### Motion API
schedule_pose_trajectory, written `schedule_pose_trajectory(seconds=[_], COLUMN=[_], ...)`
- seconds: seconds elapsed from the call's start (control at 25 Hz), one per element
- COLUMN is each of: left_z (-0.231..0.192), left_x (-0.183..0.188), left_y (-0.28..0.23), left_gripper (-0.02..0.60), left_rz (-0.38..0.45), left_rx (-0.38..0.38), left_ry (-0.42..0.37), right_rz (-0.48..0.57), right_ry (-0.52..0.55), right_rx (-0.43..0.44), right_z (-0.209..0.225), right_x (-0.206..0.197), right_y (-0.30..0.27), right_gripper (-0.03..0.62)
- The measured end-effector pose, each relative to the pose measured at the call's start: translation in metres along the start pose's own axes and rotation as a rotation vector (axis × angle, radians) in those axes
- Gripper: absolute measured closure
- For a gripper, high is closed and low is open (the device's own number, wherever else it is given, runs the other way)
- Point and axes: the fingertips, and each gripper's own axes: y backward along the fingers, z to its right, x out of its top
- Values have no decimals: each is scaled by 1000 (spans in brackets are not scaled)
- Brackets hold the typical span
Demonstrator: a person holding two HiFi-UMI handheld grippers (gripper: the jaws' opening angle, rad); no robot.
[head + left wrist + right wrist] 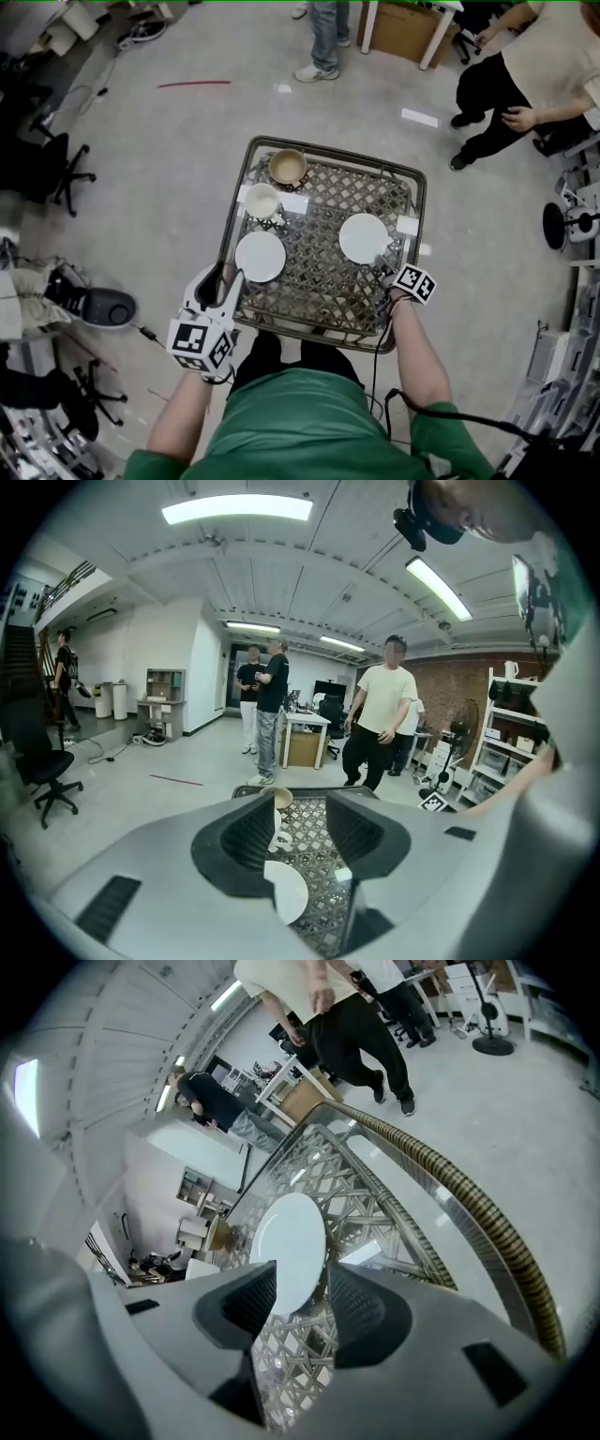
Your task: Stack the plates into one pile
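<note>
Jaws of the right gripper (300,1302) stand apart, unclenched and grasping nothing. The near edge of a white plate (291,1246) sits just ahead of the gap between them, partly behind the left-hand jaw in the right gripper view; whether a pad touches it cannot be told. From the head view, this right gripper (382,269) points at the near rim of that right plate (365,237), which lies flat on the table.

The left gripper (300,832) is also released, its jaws wide apart and empty. A second white plate (286,892) lies low and just ahead of it, towards its left jaw. In the head view the left gripper (227,279) hovers at the table's near left edge, just beside this left plate (260,256).

The two plates lie well apart, each flat and alone, not stacked.

Beyond the left plate stands a pale cup (262,201), and further off a tan bowl (288,166). All rest on a square table (328,150) with a woven lattice top and a raised rim. People (525,75) stand on the grey floor past the table.
</note>
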Motion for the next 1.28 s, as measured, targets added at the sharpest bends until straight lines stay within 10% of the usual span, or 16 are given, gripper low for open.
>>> schedule_pose_trajectory(seconds=[0.64, 1.28], left_z=[0, 15], left_x=[-17, -15], left_y=[21, 37], left_gripper=[399, 399], left_rz=[-15, 13], left_rx=[104, 77], left_ry=[47, 58], right_rz=[-36, 42], right_ry=[4, -5], right_rx=[5, 230], right_z=[2, -52], right_x=[8, 10], right_y=[-33, 9], right_gripper=[531, 566])
